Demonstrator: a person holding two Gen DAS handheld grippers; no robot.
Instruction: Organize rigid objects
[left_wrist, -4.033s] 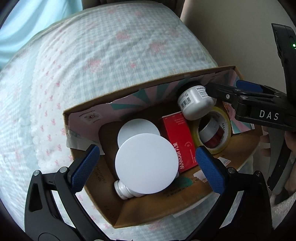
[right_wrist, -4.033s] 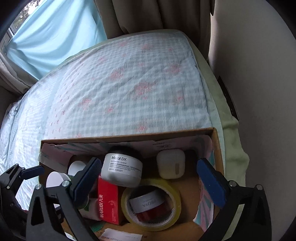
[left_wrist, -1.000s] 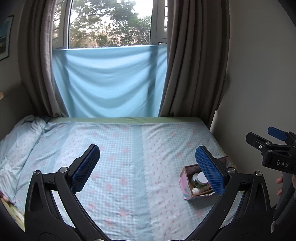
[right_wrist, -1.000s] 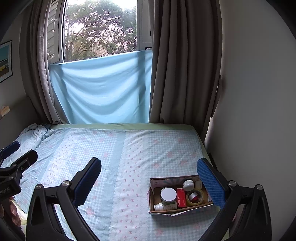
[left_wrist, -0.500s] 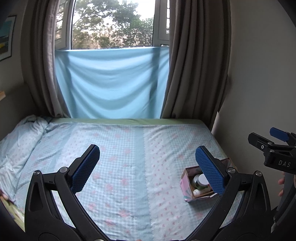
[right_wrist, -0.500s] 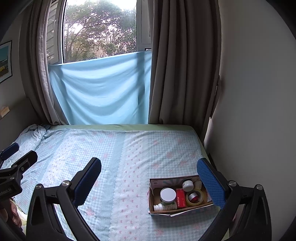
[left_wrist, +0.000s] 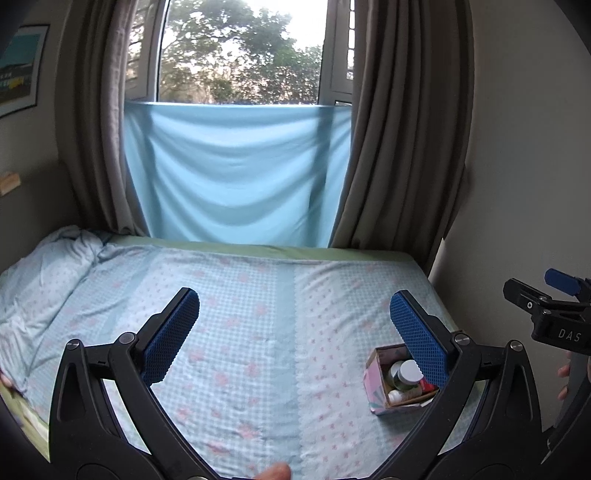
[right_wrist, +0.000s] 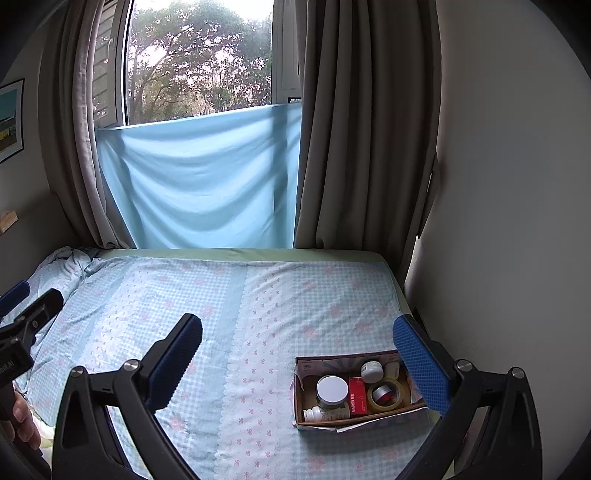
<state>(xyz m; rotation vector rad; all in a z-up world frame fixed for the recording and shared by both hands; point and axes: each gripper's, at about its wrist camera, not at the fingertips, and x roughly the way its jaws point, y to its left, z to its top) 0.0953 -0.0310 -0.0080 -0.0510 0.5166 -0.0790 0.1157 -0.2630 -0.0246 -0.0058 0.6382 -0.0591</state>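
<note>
Left wrist view: left tongs (left_wrist: 293, 325) spread wide, nothing gripped, held above the bed (left_wrist: 229, 332); cardboard box (left_wrist: 373, 387) of jars lies well beyond, partly hidden behind the right-hand finger. Right wrist view: right tongs (right_wrist: 297, 352) likewise released; box (right_wrist: 306, 391) seen between the fingers, toward the right one, containing white-lidded jar (right_wrist: 332, 392), red carton (right_wrist: 357, 399), tape roll (right_wrist: 386, 396).

A checked bedsheet (right_wrist: 258, 317) covered the bed; grey curtains (right_wrist: 362, 147) flanked a window (right_wrist: 199, 59), its lower half draped with blue cloth (right_wrist: 199, 177).
</note>
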